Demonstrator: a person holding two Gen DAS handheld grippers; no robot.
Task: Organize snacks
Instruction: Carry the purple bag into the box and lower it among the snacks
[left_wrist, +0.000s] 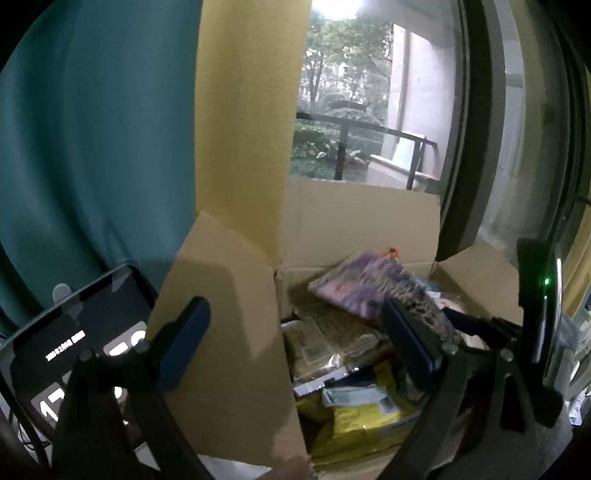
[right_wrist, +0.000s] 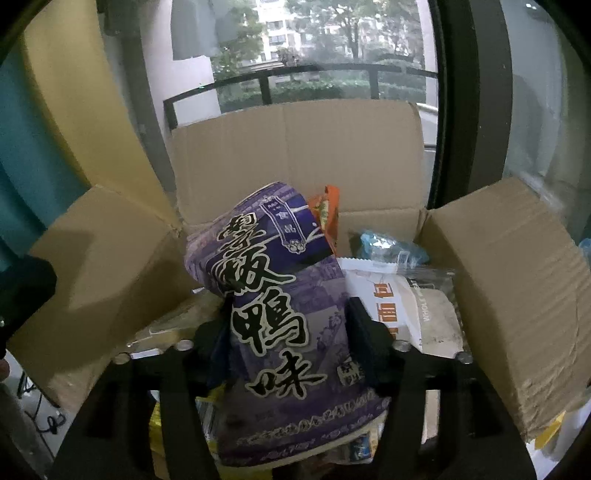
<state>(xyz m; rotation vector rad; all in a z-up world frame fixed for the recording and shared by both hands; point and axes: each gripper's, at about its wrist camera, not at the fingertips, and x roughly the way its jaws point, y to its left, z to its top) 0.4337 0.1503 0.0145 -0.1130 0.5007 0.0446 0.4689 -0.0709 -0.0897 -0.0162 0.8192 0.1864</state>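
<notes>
An open cardboard box (right_wrist: 291, 155) holds several snack packs. My right gripper (right_wrist: 291, 332) is shut on a purple snack bag (right_wrist: 280, 302) with large black Chinese characters and holds it over the box. The same bag shows in the left wrist view (left_wrist: 365, 288), with the right gripper's fingers (left_wrist: 410, 343) on it. My left gripper (left_wrist: 295, 332) is open and empty, straddling the box's left flap (left_wrist: 225, 332). A yellow pack (left_wrist: 362, 421), a gold foil pack (left_wrist: 332, 347), a white pack (right_wrist: 406, 306) and a blue pack (right_wrist: 388, 247) lie in the box.
A tablet with a lit clock display (left_wrist: 77, 339) stands left of the box. A teal curtain (left_wrist: 96, 147) and a yellow curtain (left_wrist: 251, 110) hang behind. A window with a dark frame (right_wrist: 465, 99) and balcony railing (right_wrist: 295, 77) is beyond the box. The right flap (right_wrist: 517, 288) sticks up.
</notes>
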